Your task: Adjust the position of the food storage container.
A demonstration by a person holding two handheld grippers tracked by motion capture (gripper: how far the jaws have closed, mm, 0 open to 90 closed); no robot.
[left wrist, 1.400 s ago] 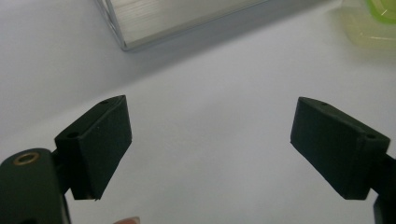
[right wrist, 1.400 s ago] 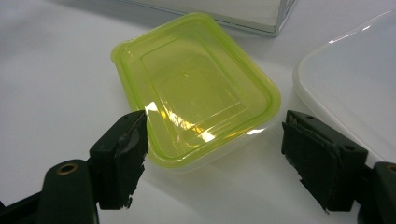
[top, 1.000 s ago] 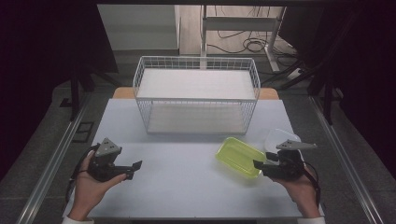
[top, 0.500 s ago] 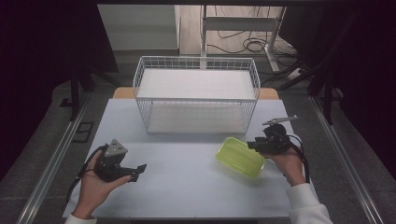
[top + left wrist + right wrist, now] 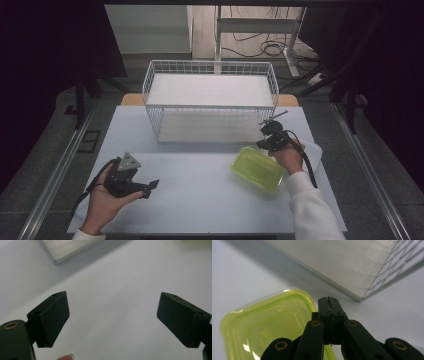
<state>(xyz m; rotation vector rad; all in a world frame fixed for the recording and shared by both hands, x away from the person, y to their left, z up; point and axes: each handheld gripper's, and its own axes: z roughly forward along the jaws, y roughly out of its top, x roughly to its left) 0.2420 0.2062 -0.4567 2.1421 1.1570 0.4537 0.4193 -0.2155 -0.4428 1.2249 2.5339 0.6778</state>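
While the yellow-green container [image 5: 258,168] is set on the white desk [image 5: 200,200] just in front of the wire basket [image 5: 210,102], the right hand-held gripper [image 5: 264,136] is seen closed at its far rim, jaws just shut with nothing visibly caught. The left hand-held gripper [image 5: 150,186] is held wide, well apart.

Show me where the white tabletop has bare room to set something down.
Free: the stretch between the left gripper and the yellow-green plastic container, in front of the white wire basket. Crowded: the right side, around the right gripper.
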